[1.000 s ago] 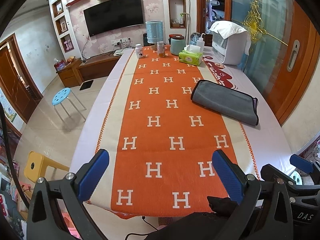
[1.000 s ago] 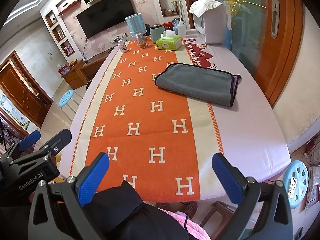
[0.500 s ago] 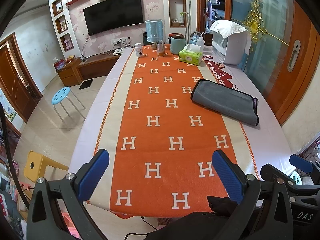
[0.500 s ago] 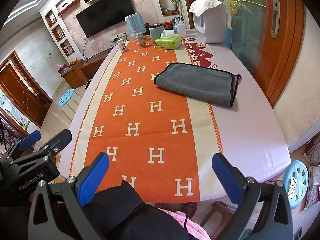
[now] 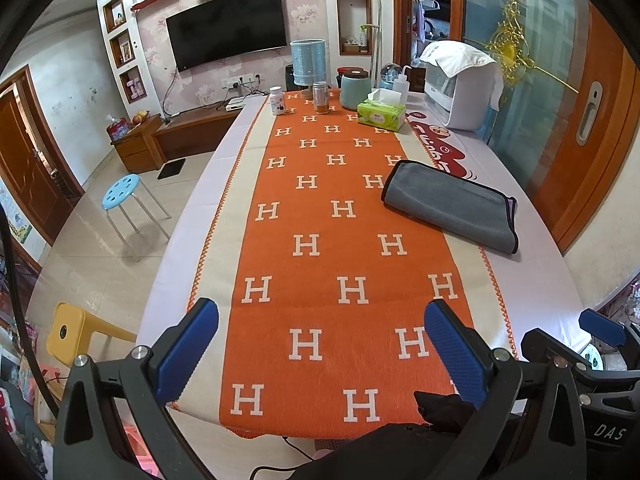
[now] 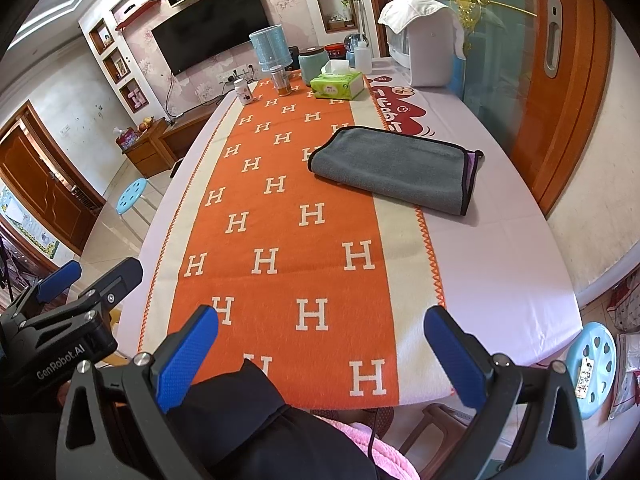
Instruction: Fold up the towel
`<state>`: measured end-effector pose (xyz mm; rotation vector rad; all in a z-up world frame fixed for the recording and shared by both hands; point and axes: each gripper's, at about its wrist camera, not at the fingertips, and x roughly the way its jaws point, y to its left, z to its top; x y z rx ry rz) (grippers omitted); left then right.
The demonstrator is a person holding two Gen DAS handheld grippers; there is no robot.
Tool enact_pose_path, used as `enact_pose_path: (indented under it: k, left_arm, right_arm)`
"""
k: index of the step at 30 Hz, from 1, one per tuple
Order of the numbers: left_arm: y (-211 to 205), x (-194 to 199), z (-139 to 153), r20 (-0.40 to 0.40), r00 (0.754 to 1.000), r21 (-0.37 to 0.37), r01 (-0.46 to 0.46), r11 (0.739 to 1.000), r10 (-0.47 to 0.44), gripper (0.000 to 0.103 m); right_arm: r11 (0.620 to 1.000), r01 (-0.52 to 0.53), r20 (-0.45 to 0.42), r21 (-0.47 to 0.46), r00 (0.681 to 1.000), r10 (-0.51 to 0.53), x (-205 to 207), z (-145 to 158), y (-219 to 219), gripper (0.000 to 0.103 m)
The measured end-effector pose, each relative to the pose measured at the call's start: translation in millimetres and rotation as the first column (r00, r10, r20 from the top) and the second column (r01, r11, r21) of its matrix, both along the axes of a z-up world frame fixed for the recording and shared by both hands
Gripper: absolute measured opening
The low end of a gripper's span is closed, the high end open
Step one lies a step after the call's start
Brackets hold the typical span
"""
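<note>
The left gripper (image 5: 320, 344) is held with its jaws spread wide above the near edge of the table (image 5: 532, 288), nothing between them. The right gripper (image 6: 320, 344) is likewise spread and empty at the near edge. The grey towel (image 6: 394, 170) is seen folded flat, partly on the orange runner (image 6: 280, 220), well apart from both grippers. A tissue box (image 6: 338, 85) stands at the far end.

left gripper (image 5: 322, 350) | black frame, blue pads, silver screws | black sleeve (image 6: 256, 412)
</note>
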<state>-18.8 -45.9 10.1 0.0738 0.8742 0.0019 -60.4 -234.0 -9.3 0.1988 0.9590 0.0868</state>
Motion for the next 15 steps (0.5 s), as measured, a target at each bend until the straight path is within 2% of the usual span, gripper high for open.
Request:
enact_pose_path:
  k: [15]
  left_arm:
    - [-2.5, 6.4, -2.1, 0.0, 1.0, -0.005, 0.014, 1.0, -0.014, 0.102]
  right_arm:
    - [1.0, 0.021, -0.008, -0.005, 1.0, -0.021, 6.6, -4.4, 1.5, 0.103]
